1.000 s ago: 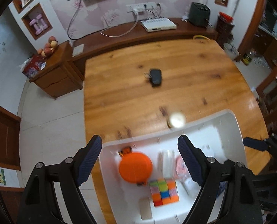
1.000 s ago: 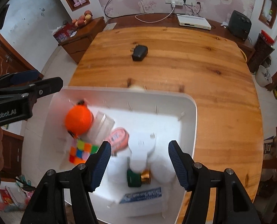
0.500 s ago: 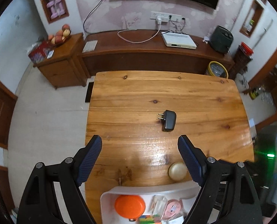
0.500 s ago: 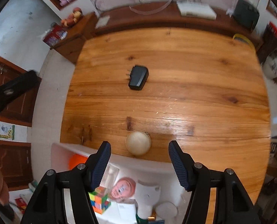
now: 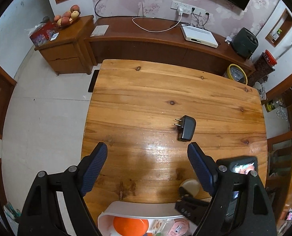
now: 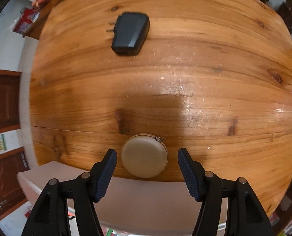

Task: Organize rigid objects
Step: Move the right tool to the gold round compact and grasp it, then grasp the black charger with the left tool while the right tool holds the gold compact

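Right gripper (image 6: 146, 167) points down with its jaws spread either side of a round beige zip case (image 6: 144, 155), pads clear of it, nothing grasped. That case lies flat on the wooden table (image 6: 205, 63), just beside the rim of a white bin (image 5: 138, 212). Left gripper (image 5: 146, 167) hangs open and empty over bare wood. Inside the bin show an orange round lid (image 5: 131, 226) and a pink packet (image 5: 178, 229). Farther out, a black plug adapter (image 5: 185, 127) lies flat, prongs aimed away from the bin toward the left, its long axis slightly diagonal.
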`<act>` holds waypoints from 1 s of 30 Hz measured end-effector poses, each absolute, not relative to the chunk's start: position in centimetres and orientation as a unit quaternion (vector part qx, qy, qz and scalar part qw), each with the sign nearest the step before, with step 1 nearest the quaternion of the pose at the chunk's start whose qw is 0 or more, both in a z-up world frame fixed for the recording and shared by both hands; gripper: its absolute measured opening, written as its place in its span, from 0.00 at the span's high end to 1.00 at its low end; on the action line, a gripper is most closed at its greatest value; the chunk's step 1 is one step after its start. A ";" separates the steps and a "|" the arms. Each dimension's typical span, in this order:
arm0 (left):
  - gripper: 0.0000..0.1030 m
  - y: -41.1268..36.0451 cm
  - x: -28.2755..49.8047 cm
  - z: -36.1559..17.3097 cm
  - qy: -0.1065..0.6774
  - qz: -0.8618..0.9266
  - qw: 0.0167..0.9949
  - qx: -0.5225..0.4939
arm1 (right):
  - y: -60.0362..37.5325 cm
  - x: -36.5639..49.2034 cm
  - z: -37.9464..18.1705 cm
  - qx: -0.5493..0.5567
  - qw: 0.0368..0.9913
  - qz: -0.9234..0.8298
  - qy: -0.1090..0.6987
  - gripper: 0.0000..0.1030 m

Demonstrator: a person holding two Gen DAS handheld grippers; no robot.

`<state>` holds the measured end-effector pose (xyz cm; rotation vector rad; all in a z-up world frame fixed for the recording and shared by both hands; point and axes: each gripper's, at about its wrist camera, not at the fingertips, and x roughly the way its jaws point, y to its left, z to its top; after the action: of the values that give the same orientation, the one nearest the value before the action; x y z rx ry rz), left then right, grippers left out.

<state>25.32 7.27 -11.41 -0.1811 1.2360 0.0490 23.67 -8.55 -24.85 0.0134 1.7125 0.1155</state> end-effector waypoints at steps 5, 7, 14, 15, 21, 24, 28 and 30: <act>0.17 7.0 25.9 -11.6 0.580 0.020 0.810 -0.089 | -7.4 23.4 -25.6 -0.013 0.655 0.034 0.755 0.37; 0.17 6.9 26.1 -11.7 0.581 0.020 0.809 -0.089 | -7.0 23.3 -25.9 -0.035 0.659 0.021 0.751 0.37; 0.17 6.3 27.3 -12.5 0.594 0.017 0.800 -0.083 | -6.6 22.1 -26.1 -0.052 0.665 0.028 0.745 0.46; 0.17 6.2 27.5 -12.7 0.597 0.016 0.797 -0.086 | -6.6 22.0 -26.1 -0.046 0.666 0.029 0.744 0.46; 0.17 4.8 29.0 -14.3 0.623 0.006 0.774 -0.112 | -8.9 22.0 -25.5 0.009 0.672 0.041 0.739 0.46; 0.17 3.7 29.9 -15.4 0.635 0.005 0.764 -0.116 | -10.6 22.1 -24.6 0.041 0.683 0.038 0.728 0.46; 0.17 2.2 30.8 -17.1 0.649 0.008 0.753 -0.112 | -12.9 22.4 -23.3 0.079 0.698 0.028 0.711 0.46; 0.17 1.5 31.3 -18.5 0.660 0.013 0.743 -0.110 | -14.1 22.6 -22.6 0.097 0.707 0.019 0.701 0.46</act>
<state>31.28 1.49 -18.45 -0.2399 1.4469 0.0286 22.60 -14.14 -22.58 0.2145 1.5571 0.0416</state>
